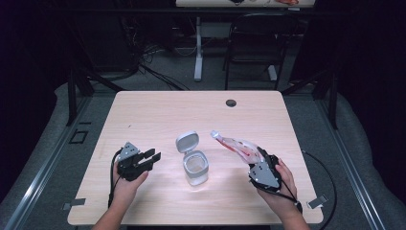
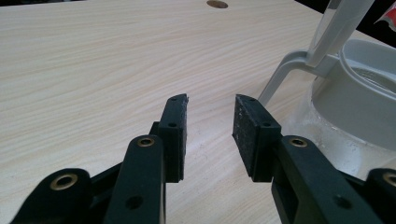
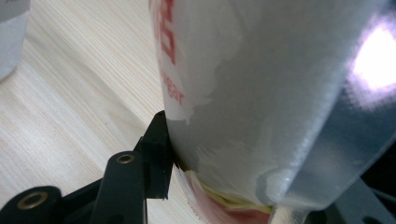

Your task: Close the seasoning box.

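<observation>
A clear plastic container (image 1: 195, 167) stands at the table's middle, its grey flip lid (image 1: 186, 142) swung up and back. My right gripper (image 1: 261, 160) is shut on a clear bag (image 1: 237, 145) with red print and white contents, held slanted with its narrow end toward the container. In the right gripper view the bag (image 3: 261, 93) hides one jaw, and the other fingertip (image 3: 156, 144) presses its side. My left gripper (image 1: 154, 156) rests left of the container, open with nothing between its jaws (image 2: 211, 105). The container (image 2: 359, 107) and lid (image 2: 343, 23) sit just right of those jaws.
A round cable hole (image 1: 231, 103) marks the far side of the light wood table (image 1: 143, 115). Beyond the table stand a dark chair (image 1: 256, 43) and a white desk leg (image 1: 198, 48). A black cable (image 1: 330, 191) loops off the table's right edge.
</observation>
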Demonstrator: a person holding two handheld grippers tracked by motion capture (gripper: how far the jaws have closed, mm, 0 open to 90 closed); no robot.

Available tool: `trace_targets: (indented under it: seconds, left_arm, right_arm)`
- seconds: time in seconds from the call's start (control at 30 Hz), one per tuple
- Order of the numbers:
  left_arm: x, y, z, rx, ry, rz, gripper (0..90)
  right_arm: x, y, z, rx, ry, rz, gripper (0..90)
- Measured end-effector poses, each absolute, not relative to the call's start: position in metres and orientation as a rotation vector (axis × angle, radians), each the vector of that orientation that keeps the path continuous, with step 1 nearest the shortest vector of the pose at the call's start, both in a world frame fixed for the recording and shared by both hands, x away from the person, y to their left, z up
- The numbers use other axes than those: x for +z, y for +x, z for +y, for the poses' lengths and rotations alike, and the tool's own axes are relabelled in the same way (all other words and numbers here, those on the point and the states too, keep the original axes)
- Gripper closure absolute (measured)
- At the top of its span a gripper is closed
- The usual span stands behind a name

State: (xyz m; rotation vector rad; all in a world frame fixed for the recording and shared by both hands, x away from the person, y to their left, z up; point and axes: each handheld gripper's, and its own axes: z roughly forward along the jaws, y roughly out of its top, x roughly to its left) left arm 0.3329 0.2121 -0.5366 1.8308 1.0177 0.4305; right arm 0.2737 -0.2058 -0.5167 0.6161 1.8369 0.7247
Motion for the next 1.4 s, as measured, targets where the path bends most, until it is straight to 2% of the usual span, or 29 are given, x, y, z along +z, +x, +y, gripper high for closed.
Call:
trace_targets:
  seconds: [1.4]
  left_arm:
    - [-0.530, 0.328, 0.218, 0.454, 1.801, 1.026, 65.4]
  right_arm:
    - [-0.523, 0.270, -0.179, 0.345, 0.305, 1.741, 50.6]
